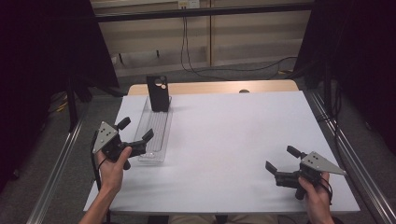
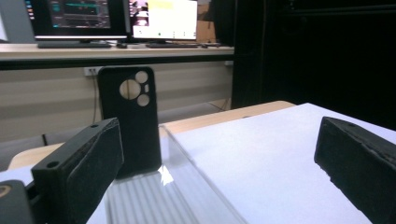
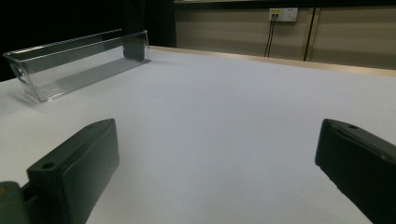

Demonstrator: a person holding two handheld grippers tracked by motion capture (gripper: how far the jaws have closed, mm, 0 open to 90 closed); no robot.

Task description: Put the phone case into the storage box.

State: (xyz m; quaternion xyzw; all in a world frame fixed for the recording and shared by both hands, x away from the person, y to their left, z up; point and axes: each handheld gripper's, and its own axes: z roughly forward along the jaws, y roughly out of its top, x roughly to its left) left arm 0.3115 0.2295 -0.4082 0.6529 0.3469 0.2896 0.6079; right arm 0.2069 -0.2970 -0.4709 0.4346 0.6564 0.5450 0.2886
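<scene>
A black phone case (image 1: 158,93) with round camera cut-outs stands upright at the far end of a long clear plastic tray (image 1: 156,149). My left gripper (image 1: 135,129) is open at the tray's near end, its jaws straddling the near left wall. In the left gripper view the phone case (image 2: 132,121) rises straight ahead inside the tray (image 2: 187,186), between the jaws. My right gripper (image 1: 283,158) is open low over the white table at the near right, with nothing between its jaws. The right gripper view has the tray (image 3: 74,65) far off to the left.
The white table top (image 1: 233,140) spreads wide between the two grippers. A bare wooden strip (image 1: 219,87) runs along the far edge. Metal rails (image 1: 348,149) flank the table. Monitors (image 2: 112,18) sit on a desk beyond, in the left gripper view.
</scene>
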